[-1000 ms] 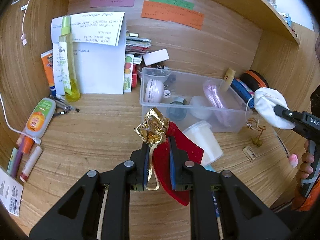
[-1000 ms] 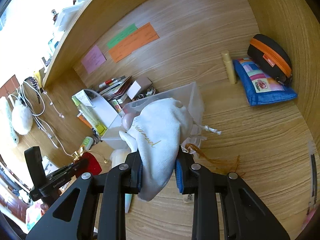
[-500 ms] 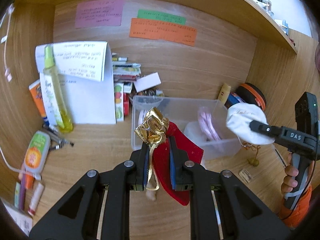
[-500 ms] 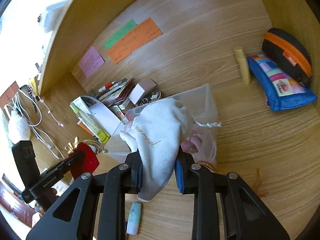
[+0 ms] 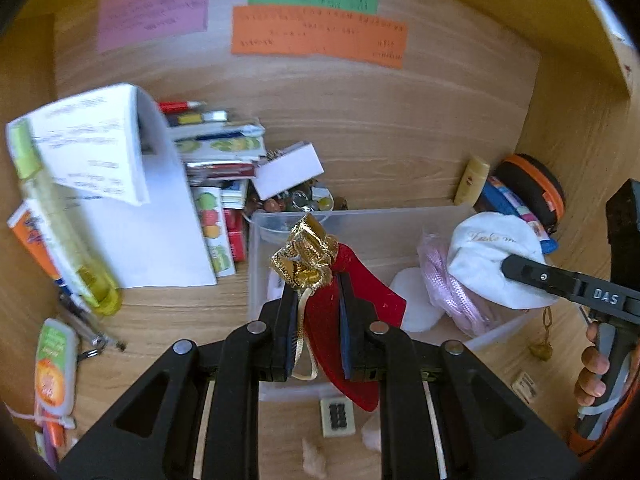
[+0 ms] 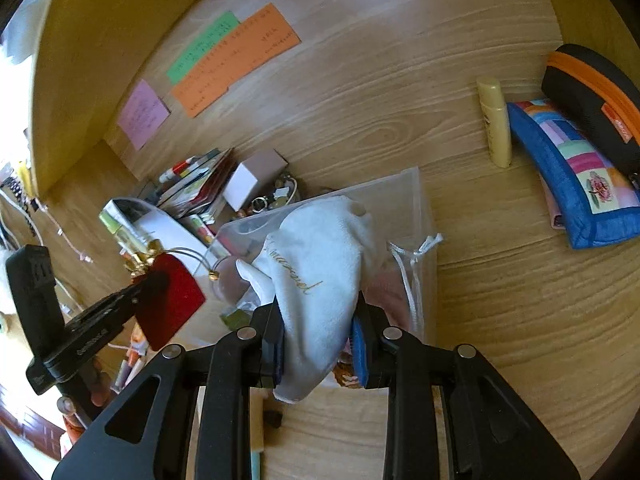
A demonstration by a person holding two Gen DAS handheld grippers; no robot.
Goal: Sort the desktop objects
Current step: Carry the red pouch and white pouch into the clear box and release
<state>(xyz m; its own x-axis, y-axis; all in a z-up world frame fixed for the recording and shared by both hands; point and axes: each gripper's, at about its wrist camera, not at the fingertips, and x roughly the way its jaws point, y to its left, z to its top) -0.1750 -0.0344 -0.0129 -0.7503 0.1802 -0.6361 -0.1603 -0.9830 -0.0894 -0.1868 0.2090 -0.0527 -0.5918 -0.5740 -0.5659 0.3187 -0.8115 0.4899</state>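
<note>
Holding: left tool (image 5: pixel 316 320) grips red pouch (image 5: pixel 344 312) | right tool (image 6: pixel 318 336) grips white pouch (image 6: pixel 320 272) | both above clear bin (image 5: pixel 360 220)

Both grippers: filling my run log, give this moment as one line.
left gripper: shut on red pouch | right gripper: shut on white pouch | both above clear bin

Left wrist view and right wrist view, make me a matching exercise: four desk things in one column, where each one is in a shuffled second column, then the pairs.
1. red velvet pouch with gold trim
2. white cloth drawstring bag
3. pale yellow tube
4. orange paper note

A. stuck on the wooden back wall
B. clamped in the left tool
C. clamped in the right tool
D. lying beside the blue patchwork pouch

Pairs: 1-B, 2-C, 3-D, 4-A
</note>
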